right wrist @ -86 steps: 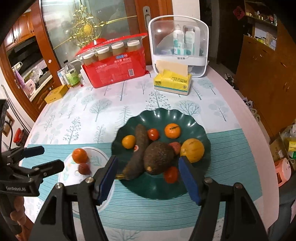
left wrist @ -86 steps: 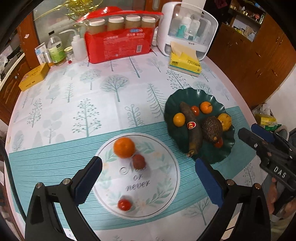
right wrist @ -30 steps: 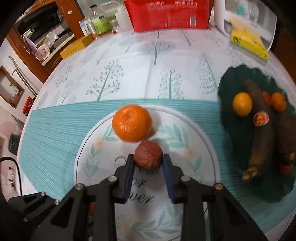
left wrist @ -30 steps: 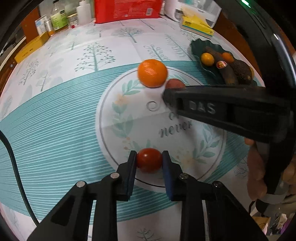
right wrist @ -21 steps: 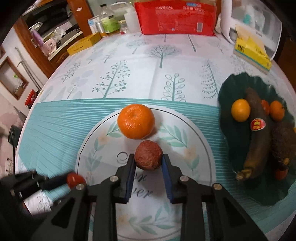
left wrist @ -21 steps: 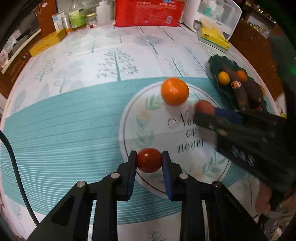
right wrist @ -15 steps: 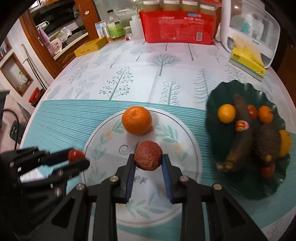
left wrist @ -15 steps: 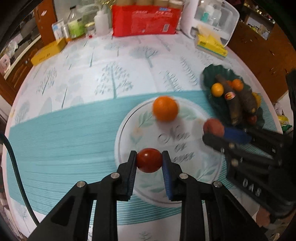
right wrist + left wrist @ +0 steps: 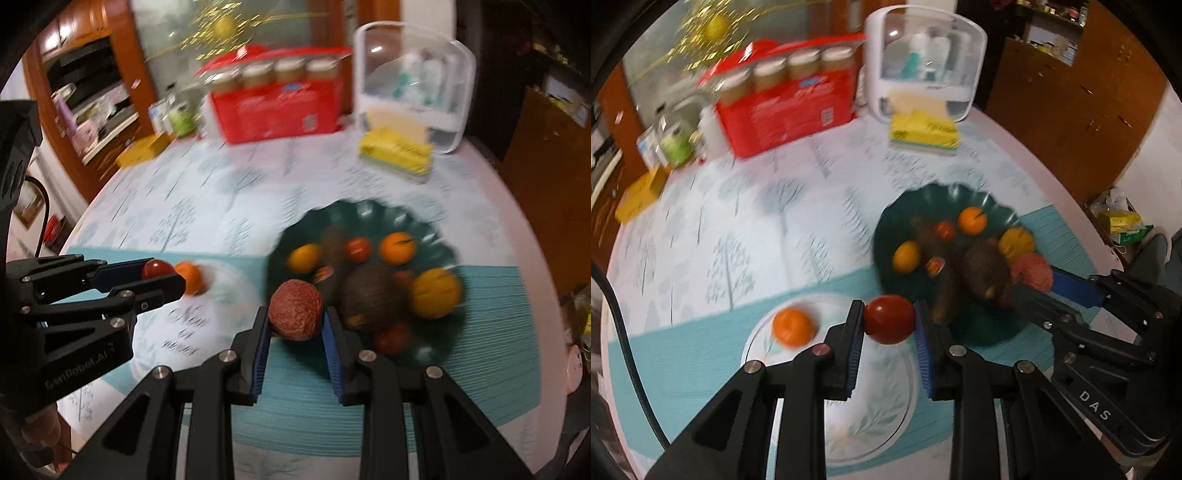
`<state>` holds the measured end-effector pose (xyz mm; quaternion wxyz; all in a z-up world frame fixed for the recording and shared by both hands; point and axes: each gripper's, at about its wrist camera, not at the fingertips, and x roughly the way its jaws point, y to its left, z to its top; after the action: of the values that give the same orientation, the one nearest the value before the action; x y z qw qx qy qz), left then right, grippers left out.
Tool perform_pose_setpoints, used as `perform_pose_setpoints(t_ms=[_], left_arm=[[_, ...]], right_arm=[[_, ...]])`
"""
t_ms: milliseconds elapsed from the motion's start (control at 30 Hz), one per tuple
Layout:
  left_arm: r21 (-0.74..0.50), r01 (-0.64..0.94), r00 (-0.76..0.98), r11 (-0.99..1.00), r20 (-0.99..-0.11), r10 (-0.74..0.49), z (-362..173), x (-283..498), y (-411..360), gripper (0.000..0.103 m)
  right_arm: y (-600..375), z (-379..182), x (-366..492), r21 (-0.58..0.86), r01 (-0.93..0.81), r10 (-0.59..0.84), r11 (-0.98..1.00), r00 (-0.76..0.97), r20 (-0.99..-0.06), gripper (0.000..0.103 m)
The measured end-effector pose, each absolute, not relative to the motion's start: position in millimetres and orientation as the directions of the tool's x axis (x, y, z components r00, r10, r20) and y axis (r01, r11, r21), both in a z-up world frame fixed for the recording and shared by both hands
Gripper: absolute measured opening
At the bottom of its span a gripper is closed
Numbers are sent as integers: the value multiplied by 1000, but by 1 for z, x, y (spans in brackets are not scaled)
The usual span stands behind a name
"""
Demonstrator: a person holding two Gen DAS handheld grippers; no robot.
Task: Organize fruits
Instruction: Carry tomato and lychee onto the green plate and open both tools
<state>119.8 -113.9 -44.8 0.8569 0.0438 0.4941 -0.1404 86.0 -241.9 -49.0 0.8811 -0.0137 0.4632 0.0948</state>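
Note:
My left gripper [image 9: 889,325] is shut on a red tomato [image 9: 889,319], held in the air over the round white mat [image 9: 849,406] near the green plate's edge. My right gripper [image 9: 295,321] is shut on a rough reddish-brown fruit [image 9: 295,309], lifted beside the dark green plate [image 9: 436,354]. That plate [image 9: 979,325] carries several fruits: oranges, tomatoes, an avocado and a dark banana. One orange [image 9: 792,327] stays on the white mat. In the right wrist view the left gripper [image 9: 162,275] with its tomato [image 9: 155,268] shows at the left, in front of the orange [image 9: 192,282].
At the back of the table stand a red pack of jars [image 9: 786,107], a white clear-fronted box [image 9: 923,59], a yellow tissue pack [image 9: 925,131], bottles [image 9: 677,142] and a yellow box [image 9: 639,194]. A bag [image 9: 1123,221] lies on the floor at right.
Both grippers have lifted off the white mat with their fruits and moved right toward the green plate. The orange stays on the mat.

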Motion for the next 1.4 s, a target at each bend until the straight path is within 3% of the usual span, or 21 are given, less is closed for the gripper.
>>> perform_pose_setpoints(t_ms=[533,967,1400], left_arm=[[-23,247,554,969,-817,-160,-6,219,-199,25],[5,224,439,975,-893,-96,-85,260,-220,25],[102,286,413,953,-911,-26,-118,258,-247,27]], right_arm=[[-340,-14,138,5,-56,40,998,650,-759,28],[-345,-77,176,37,-119,94,992,515,-852,28],[-348,-116,181,20,-171,94,985,440,-893,31]])
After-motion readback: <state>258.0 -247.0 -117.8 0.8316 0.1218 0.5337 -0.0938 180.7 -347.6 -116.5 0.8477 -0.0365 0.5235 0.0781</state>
